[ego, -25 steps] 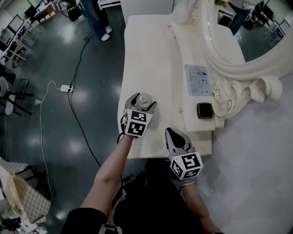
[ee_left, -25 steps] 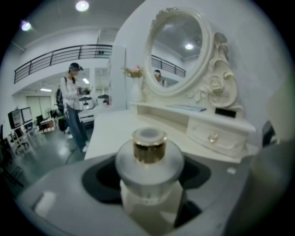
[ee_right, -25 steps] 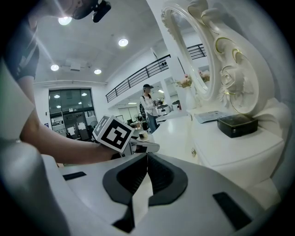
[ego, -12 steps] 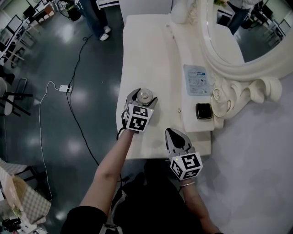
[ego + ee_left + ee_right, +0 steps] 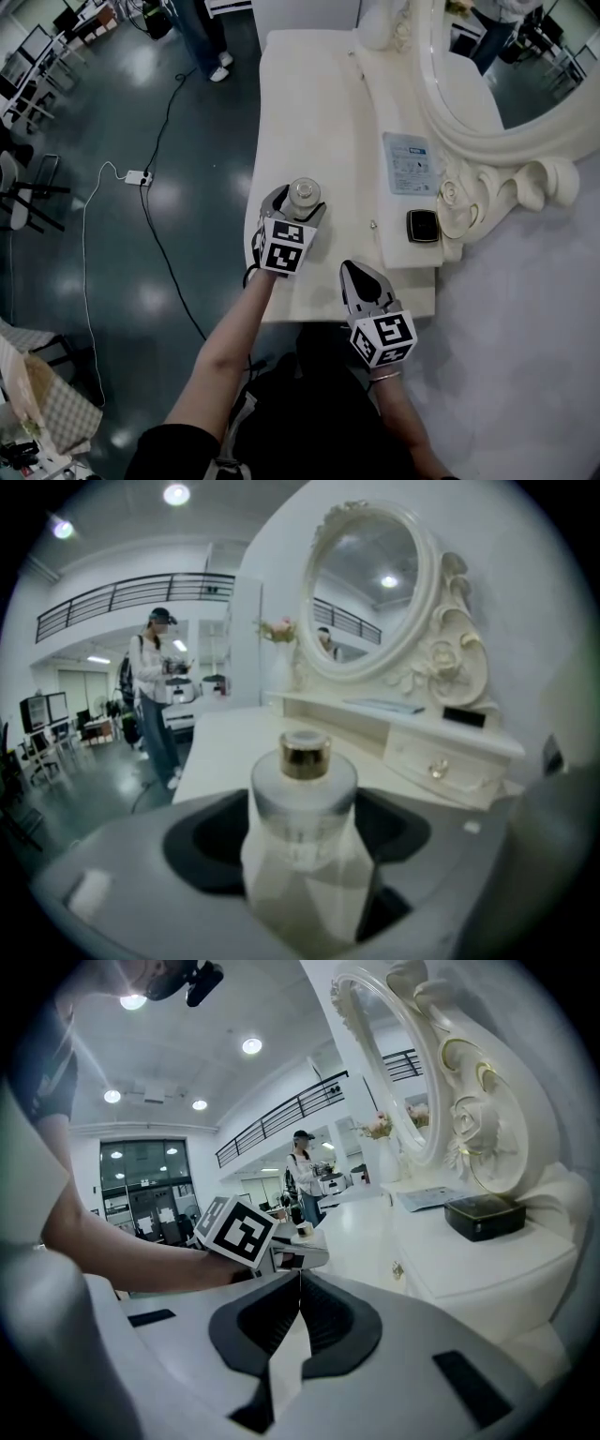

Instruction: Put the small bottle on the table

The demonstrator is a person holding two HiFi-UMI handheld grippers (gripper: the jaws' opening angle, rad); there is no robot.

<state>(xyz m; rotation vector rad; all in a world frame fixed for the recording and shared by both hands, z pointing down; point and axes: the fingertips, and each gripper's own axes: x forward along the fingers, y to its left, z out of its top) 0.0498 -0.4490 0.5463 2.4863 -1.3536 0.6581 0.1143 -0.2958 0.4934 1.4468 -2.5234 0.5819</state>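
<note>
Bottle (image 5: 302, 794), gold-capped, in left gripper (image 5: 296, 201)

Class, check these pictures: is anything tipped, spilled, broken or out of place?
Nothing stands out. The bottle is upright and capped in the left gripper; the leaflet and black box lie flat on the shelf.

— Anything legible on your feeds?

— Nothing I can read. The pale blue sheet (image 5: 409, 163), ahead and right of my left gripper (image 5: 298, 199), carries print too small to make out. The small bottle (image 5: 302, 808) in its jaws shows no readable label. The marker cube (image 5: 286, 247) behind those jaws bears only black-and-white squares.
</note>
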